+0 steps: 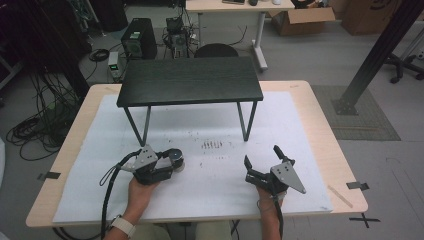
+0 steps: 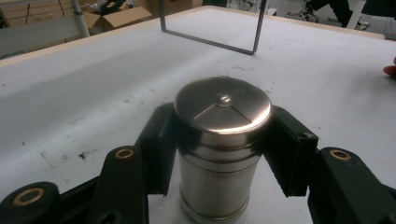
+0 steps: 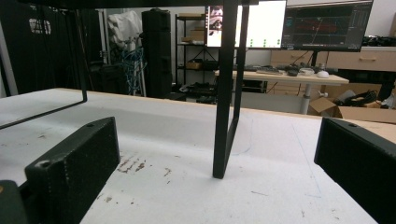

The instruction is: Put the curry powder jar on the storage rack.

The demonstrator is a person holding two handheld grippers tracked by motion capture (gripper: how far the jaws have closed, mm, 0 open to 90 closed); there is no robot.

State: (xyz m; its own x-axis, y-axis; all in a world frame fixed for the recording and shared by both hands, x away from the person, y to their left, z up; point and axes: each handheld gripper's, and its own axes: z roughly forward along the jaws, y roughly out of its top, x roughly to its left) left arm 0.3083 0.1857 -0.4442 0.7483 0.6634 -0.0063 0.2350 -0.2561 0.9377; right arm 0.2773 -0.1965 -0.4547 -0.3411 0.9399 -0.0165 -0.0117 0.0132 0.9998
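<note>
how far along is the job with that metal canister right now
Done: the left gripper is shut on the upright metal canister. In hand: the grasp, canister apparently not yet lifted off the white mat. Left: moving it, perhaps to the black shelf. The right gripper waits open.

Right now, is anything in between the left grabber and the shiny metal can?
No. The left gripper is already shut on the metal can, a black pad pressing each side. Nothing sits between them.
</note>
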